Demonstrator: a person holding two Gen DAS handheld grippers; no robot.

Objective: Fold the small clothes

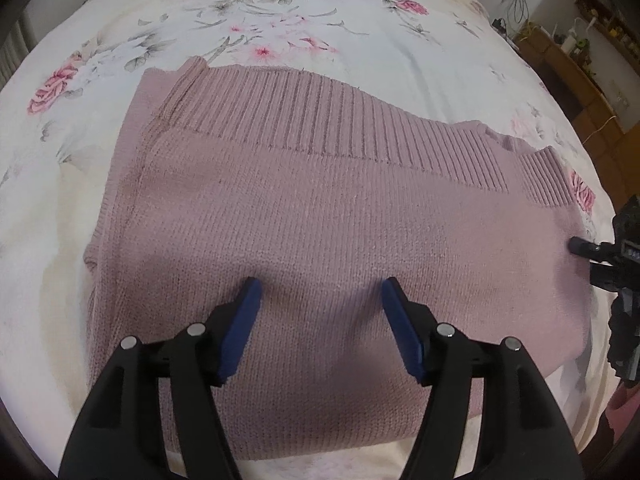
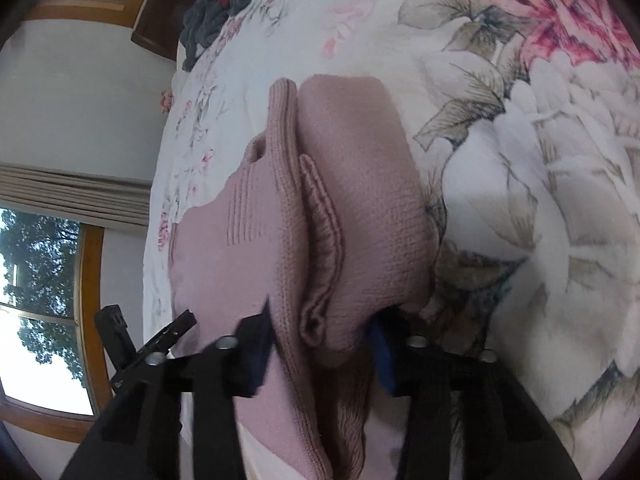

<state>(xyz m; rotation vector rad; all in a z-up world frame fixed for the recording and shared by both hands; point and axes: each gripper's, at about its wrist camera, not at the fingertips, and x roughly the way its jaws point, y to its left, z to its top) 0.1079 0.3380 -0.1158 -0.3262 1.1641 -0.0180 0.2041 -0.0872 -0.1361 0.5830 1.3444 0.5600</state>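
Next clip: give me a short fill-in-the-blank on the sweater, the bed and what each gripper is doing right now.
1. The knitted sweater is ____ in colour.
2. It lies on a bedsheet printed with ____.
3. The left gripper hovers above the sweater with its jaws ____.
4. The right gripper has folded layers of the ____ between its fingers.

Missing words: pink; flowers; open; sweater
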